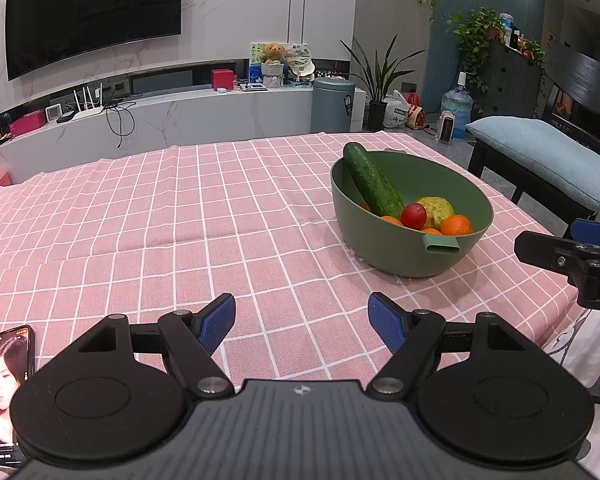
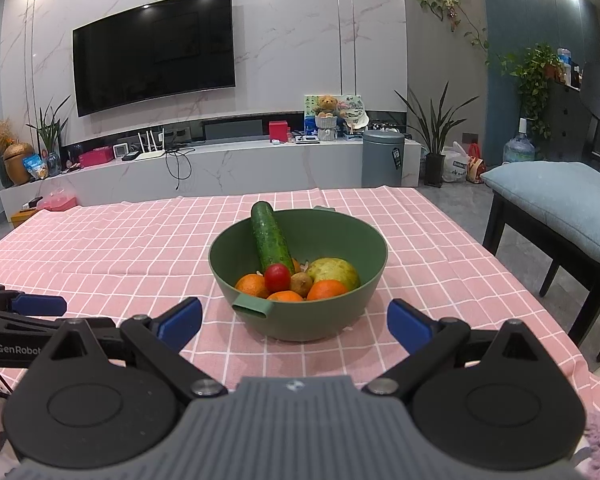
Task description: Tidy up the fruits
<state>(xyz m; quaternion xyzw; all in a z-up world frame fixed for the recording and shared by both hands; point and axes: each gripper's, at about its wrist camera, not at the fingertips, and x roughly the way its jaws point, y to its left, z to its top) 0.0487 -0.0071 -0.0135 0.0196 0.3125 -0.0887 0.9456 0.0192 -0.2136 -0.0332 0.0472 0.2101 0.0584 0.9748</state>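
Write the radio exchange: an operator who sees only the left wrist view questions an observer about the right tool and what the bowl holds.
Operator: I only get a corner of the right tool. Is it open?
Observer: Yes, open and empty, its jaws wide apart, with the green bowl straight ahead of it.
Operator: I can see a cucumber, a tomato and oranges. Is anything hidden among them?
Observer: A brown kiwi sits between the tomato and the yellow-green fruit.
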